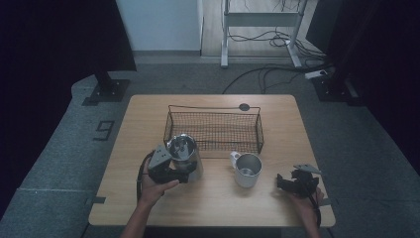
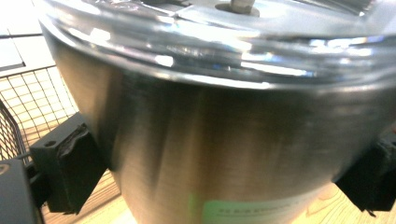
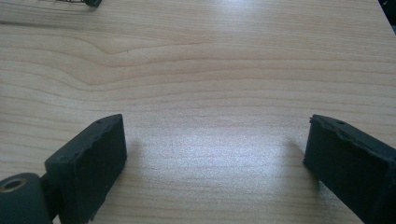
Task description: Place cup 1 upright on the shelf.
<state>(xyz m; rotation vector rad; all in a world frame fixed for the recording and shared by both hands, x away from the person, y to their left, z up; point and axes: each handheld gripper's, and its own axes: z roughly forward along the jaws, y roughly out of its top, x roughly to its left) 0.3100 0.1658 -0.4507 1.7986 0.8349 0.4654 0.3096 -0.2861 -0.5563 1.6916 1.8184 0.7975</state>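
Your left gripper (image 1: 185,171) sits at the near-left part of the tabletop (image 1: 213,203), level with the lower body of the stainless steel pot (image 1: 184,154). In the left gripper view the pot's brushed wall (image 2: 224,154) spans the whole gap between the two fingers (image 2: 70,168): one black pad lies against its left flank, the other against its right flank at the edge of the frame. The fingers are spread wide and closed on the pot's body, below its shiny rolled rim. A pale green label shows low on the wall, between the pads. The pot stands upright on the tabletop, just in front of the near-left corner of the wire basket (image 1: 213,130), whose mesh shows past the left finger.

Your right gripper (image 1: 293,182) rests at the near-right edge of the tabletop, well apart from the pot. In the right gripper view its fingers (image 3: 91,161) are spread wide with bare wood grain between them; they hold nothing.

A metal mug (image 1: 246,169) with a white handle stands upright between the two grippers, near the basket's near-right corner, touched by neither. The basket lies across the middle of the tabletop.
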